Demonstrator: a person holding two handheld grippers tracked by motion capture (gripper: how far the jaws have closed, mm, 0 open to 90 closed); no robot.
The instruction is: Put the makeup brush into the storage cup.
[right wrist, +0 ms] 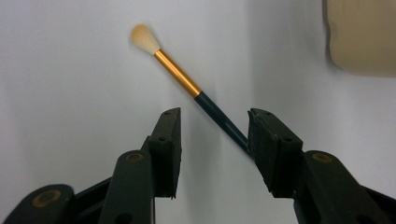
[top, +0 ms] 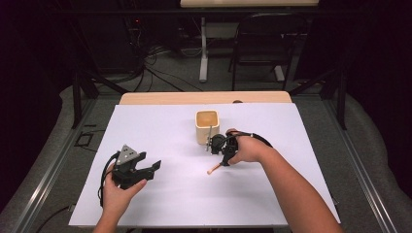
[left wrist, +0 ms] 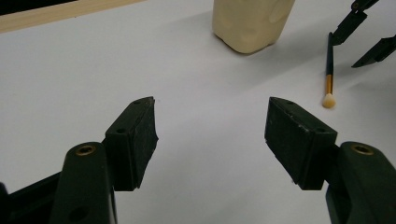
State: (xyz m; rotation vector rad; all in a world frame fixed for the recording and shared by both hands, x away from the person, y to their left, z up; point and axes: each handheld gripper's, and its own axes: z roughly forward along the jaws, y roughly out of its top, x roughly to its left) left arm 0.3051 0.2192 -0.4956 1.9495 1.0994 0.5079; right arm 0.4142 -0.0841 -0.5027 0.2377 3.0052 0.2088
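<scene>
A small brush (right wrist: 180, 77) with a pale tuft, gold ferrule and dark handle lies flat on the white table top; it is also in the high view (top: 213, 169) and in the left gripper view (left wrist: 329, 79). My right gripper (right wrist: 215, 140) is open, its jaws astride the handle's end, which lies close against the right-hand jaw. That gripper (top: 224, 160) sits just in front of a cream cup (top: 207, 126). My left gripper (top: 151, 165) is held at the table's left, open with nothing between its jaws (left wrist: 210, 135).
The white table top (top: 160, 194) has a wooden strip (top: 204, 98) along its far edge. The cream cup (left wrist: 252, 23) stands near the middle back. Beyond the table are a dark chair (top: 265, 43), a desk leg and cables on the floor.
</scene>
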